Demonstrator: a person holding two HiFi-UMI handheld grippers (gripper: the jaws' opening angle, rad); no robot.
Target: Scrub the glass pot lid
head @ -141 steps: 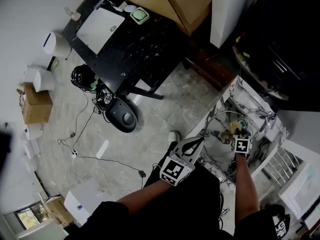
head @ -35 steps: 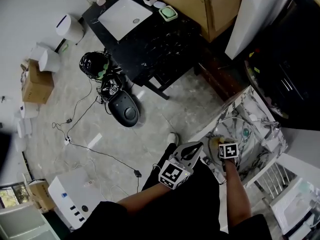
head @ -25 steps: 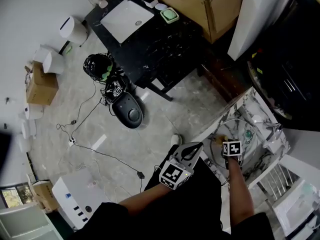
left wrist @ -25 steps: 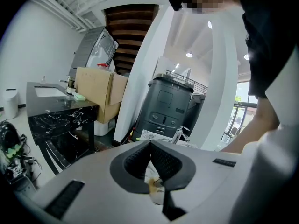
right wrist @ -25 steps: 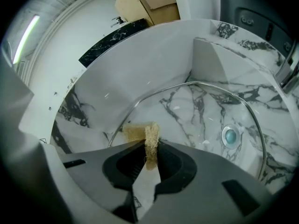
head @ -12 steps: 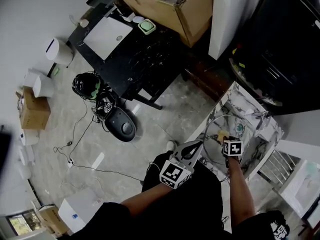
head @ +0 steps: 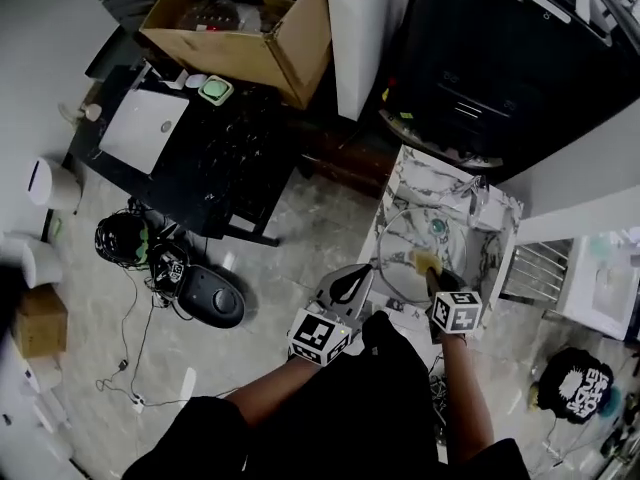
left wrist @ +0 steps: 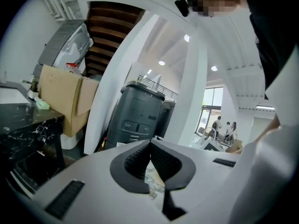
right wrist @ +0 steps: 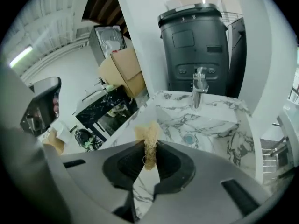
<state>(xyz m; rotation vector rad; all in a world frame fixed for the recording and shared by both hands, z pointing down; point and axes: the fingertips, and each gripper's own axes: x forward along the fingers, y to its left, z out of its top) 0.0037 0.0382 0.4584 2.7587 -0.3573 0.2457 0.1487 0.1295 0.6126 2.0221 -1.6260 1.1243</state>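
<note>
The round glass pot lid lies in the marble sink, its metal rim showing as a thin ring. A tan scrub pad rests on the lid's near part, and my right gripper is shut on it. In the right gripper view the pad sticks up between the closed jaws, above the basin drain. My left gripper hovers by the sink's left edge near the lid's rim. Its jaws are shut with nothing visible between them.
A faucet stands at the back of the sink, before a big black appliance. A white column and a cardboard box on a black table lie to the left. A wire rack is to the right.
The head view has swung, so the sink now sits nearer the middle. My right gripper still holds the pad on the lid, a little nearer its front. The left gripper stays by the sink's edge.
</note>
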